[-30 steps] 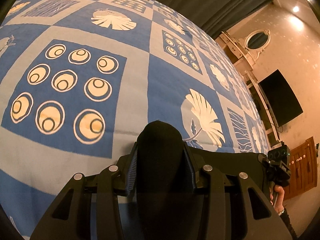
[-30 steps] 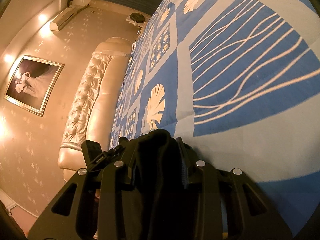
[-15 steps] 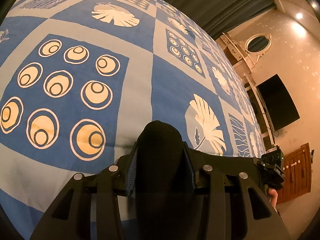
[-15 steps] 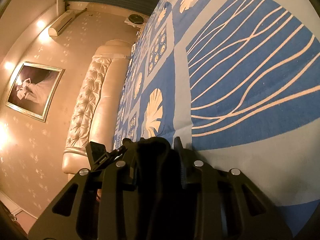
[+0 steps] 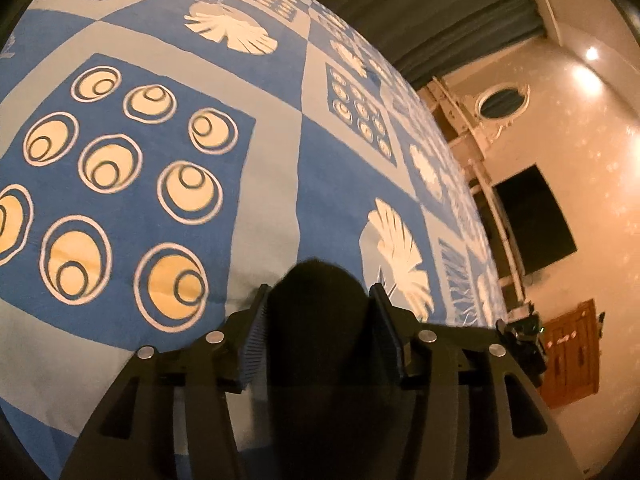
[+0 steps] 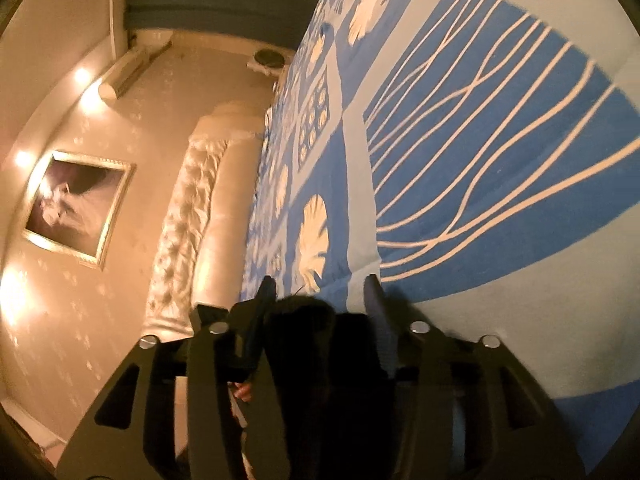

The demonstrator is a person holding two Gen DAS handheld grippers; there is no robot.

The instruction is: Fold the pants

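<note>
Left gripper (image 5: 318, 300) clenched on a bunched fold of black pants (image 5: 320, 320), held just above the blue patterned bedspread (image 5: 264, 184). Right gripper (image 6: 322, 292) jaws stand wider, pants (image 6: 304, 332) between them; firm hold there cannot be confirmed.

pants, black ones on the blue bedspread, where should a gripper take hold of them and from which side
Best at a bunched fabric edge, coming in low along the bedspread. The pants are limp dark cloth with no stiff part, so a gathered fold gives the pads something thick to bite. The left gripper grips this way now, a rounded hump of cloth between its fingers; the right gripper holds another bunch, looser.
</note>
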